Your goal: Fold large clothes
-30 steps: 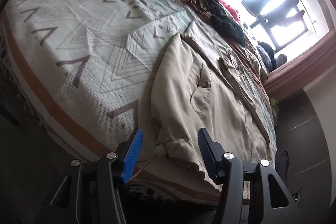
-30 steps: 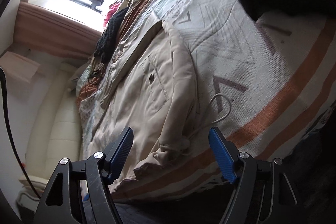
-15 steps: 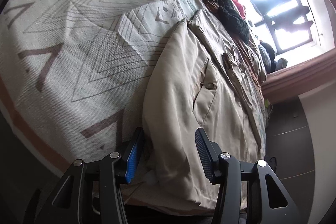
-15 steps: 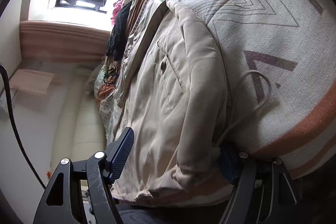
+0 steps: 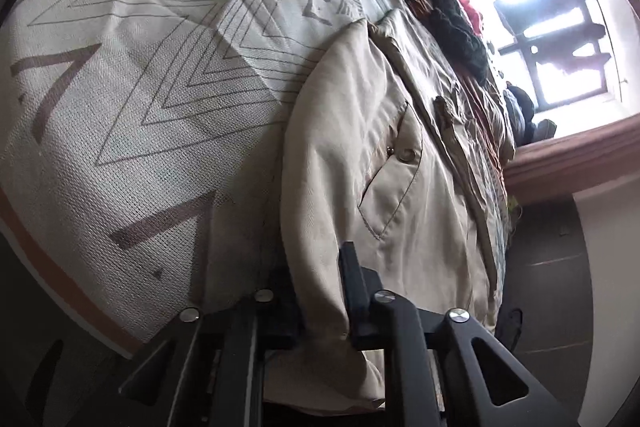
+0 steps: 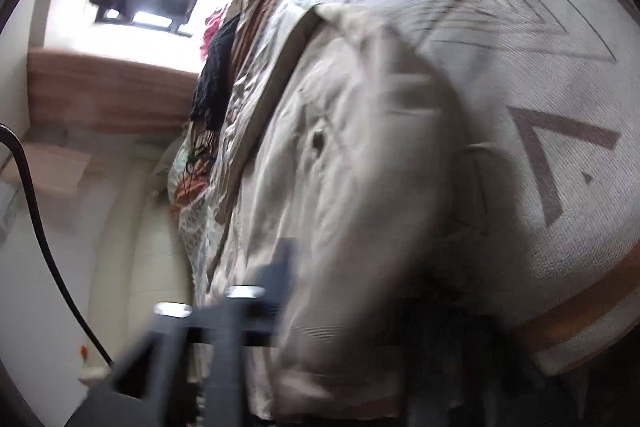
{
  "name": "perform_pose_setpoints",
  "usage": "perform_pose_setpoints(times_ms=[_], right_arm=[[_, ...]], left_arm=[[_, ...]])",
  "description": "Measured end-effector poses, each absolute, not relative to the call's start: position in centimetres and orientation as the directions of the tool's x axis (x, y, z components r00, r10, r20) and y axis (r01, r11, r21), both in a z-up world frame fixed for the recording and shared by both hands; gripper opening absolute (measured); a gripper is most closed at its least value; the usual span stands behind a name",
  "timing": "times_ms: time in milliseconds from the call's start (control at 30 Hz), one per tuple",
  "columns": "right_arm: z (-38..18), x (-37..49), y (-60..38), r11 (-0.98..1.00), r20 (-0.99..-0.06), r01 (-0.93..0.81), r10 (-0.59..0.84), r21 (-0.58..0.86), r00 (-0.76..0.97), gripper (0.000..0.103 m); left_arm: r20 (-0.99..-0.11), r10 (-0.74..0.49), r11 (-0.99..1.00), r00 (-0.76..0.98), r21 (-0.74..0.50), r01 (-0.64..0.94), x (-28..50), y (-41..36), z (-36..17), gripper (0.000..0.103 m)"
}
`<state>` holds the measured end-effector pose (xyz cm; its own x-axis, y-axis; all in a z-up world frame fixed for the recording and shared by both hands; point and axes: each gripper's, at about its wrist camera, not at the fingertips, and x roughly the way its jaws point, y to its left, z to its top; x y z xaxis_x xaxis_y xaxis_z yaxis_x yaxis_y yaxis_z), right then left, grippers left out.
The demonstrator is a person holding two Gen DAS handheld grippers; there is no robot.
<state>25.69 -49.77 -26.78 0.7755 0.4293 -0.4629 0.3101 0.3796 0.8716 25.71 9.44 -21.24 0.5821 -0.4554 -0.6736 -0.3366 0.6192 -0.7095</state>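
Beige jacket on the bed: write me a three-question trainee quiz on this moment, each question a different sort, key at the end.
1. True or false: the left gripper is shut on the beige jacket.
2. Multiple choice: the jacket lies on (A) a bare wooden floor, (B) a patterned bedspread, (C) a chair.
3. Fill in: the snap button sits on the jacket's ____ flap.

Key: 1 true; 2 B; 3 pocket.

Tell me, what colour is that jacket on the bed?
Beige, a light khaki jacket; clearest in the left wrist view.
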Motion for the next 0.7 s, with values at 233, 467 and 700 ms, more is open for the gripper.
perform_pose_setpoints(times_ms=[233, 467, 700], right_arm=[[-21.9, 23.5, -50.1, 0.425, -0.369, 0.199, 0.366, 0.883, 0.854, 0.010], [-15.2, 21.3, -49.1, 0.438, -0.250, 0.065, 0.380, 0.896, 0.891, 0.009], [-9.4, 17.2, -48.4, 0.436, -0.161, -0.024, 0.382, 0.900, 0.910, 0.009]], left_arm=[[-0.578, -0.473, 0.561, 0.665, -0.779, -0.279, 24.0, 10.2, -17.5, 0.008], [-0.490, -0.462, 0.537, 0.740, -0.818, -0.207, 21.1, 11.0, -11.6, 0.008], [-0.410, -0.466, 0.540, 0.784, -0.834, -0.115, 17.4, 11.3, -4.5, 0.007]])
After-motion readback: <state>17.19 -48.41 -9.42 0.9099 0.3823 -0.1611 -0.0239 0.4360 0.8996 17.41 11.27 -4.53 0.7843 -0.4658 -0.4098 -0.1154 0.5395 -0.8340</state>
